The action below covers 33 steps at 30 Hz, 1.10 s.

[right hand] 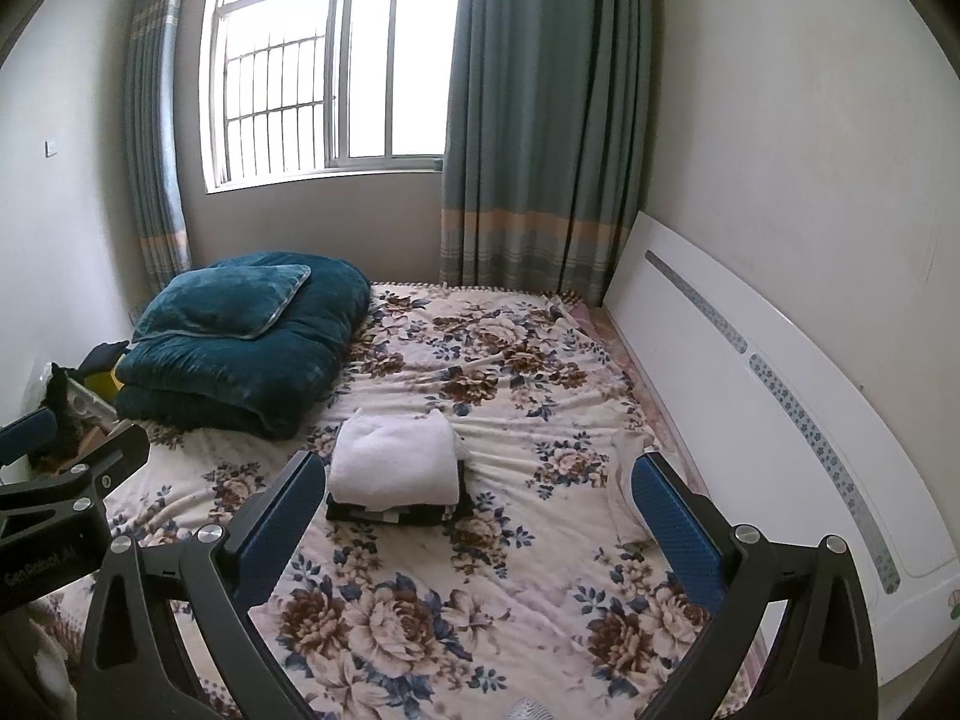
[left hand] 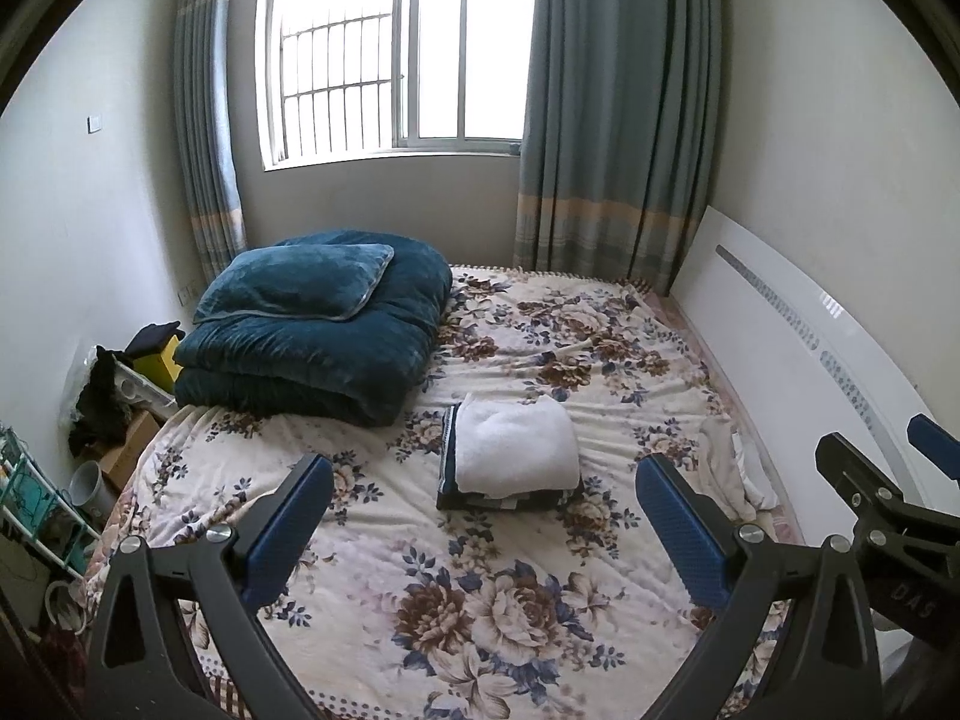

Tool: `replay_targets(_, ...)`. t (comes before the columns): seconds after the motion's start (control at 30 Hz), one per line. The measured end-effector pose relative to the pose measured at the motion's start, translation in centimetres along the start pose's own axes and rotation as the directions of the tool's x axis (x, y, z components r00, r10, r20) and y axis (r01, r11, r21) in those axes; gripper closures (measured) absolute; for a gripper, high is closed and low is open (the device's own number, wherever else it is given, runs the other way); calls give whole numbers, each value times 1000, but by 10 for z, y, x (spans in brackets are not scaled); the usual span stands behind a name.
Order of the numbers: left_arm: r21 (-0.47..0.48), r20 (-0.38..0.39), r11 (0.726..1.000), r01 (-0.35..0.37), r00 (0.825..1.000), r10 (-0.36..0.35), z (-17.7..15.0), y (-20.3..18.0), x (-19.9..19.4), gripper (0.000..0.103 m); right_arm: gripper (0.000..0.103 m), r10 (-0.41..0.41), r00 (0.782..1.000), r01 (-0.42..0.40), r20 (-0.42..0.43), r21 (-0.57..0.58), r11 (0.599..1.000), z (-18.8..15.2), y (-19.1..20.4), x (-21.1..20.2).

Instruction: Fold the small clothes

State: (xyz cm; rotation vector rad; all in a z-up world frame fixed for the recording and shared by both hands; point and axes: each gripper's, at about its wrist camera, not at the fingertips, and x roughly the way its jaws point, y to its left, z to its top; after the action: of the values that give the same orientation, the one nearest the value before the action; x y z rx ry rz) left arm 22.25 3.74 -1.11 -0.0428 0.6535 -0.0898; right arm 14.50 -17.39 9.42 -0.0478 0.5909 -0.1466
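1. I take the folded stack (left hand: 510, 456) as my landmark: a white fleecy garment (right hand: 396, 453) lying on top of a dark striped one (right hand: 390, 513), in the middle of the floral bedspread (left hand: 480, 600).
2. My left gripper (left hand: 486, 516) hangs above the bedspread on the near side of the stack, its blue pads spread wide and gripping nothing. I judge it is held back and high so the whole bed stays in sight.
3. My right gripper (right hand: 480, 516) is likewise spread wide and empty, on the near side of the stack and a little to its right. The two tools sit side by side, each showing at the edge of the other's camera.
4. In the left wrist view the stack's long axis runs away from me toward the window (left hand: 396, 48), tilted slightly, with the rounded fold edge at the far end and the layered edges facing me. I judge the pieces were stacked to leave the rest of the bed free.
5. Right of the stack, against the white headboard (left hand: 810, 312), lies a crumpled pale cloth (left hand: 729, 468); it looks to me like the next item to fold.
6. Beyond the stack to its left sits a folded teal quilt (left hand: 324, 354) with a pillow (left hand: 300, 282) on top.
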Motion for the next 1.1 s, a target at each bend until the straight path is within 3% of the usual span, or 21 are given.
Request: replay_targets(1.1, -7, 6, 1000, -28, 1000, 28, -3, 2, -12, 0, 0, 22, 1000, -22, 1, 3, 1000, -3, 11, -1)
